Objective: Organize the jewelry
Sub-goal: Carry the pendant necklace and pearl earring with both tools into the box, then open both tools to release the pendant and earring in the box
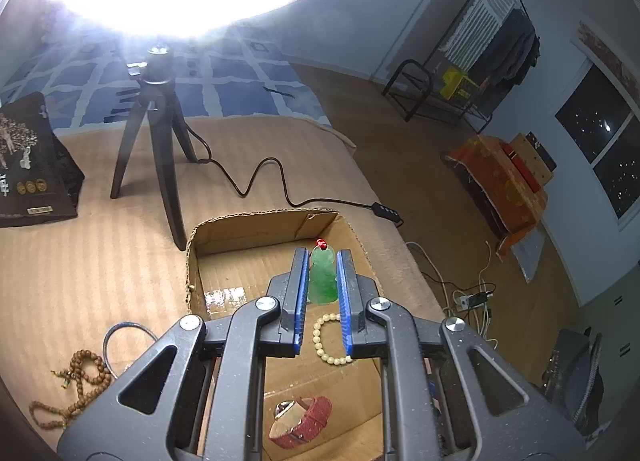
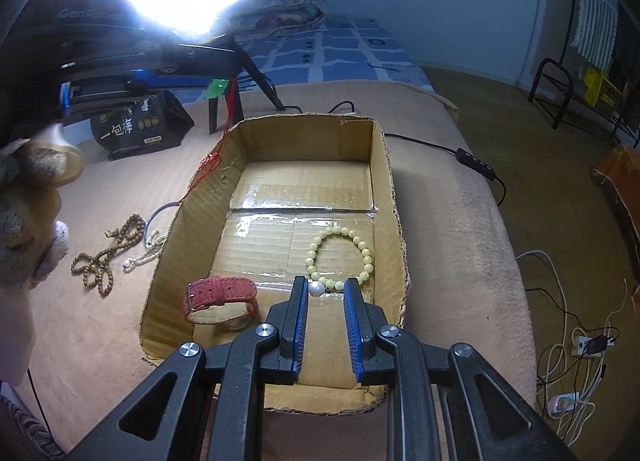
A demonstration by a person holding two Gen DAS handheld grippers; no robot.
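Note:
In the left wrist view my left gripper (image 1: 323,261) is shut on a green jade pendant (image 1: 322,281) with a red bead on top, held above the open cardboard box (image 1: 248,223). The right wrist view shows that pendant (image 2: 217,87) with its red cord (image 2: 208,159) trailing down onto the box wall (image 2: 188,221). My right gripper (image 2: 325,286) hovers low over the box's near end, shut on a small pearl piece (image 2: 315,288); the pearl lies against the left pad and a thin stem reaches toward the right pad. A yellow bead bracelet (image 2: 340,253) and a red-strapped watch (image 2: 218,295) lie inside the box.
Left of the box on the tan blanket lie a brown wooden bead string (image 2: 108,253), a thin bangle (image 2: 160,210) and a white pearl strand (image 2: 146,255). A ring light on a tripod (image 1: 154,129) and a black bag (image 1: 30,165) stand behind. A person's furry sleeve (image 2: 28,189) is at left.

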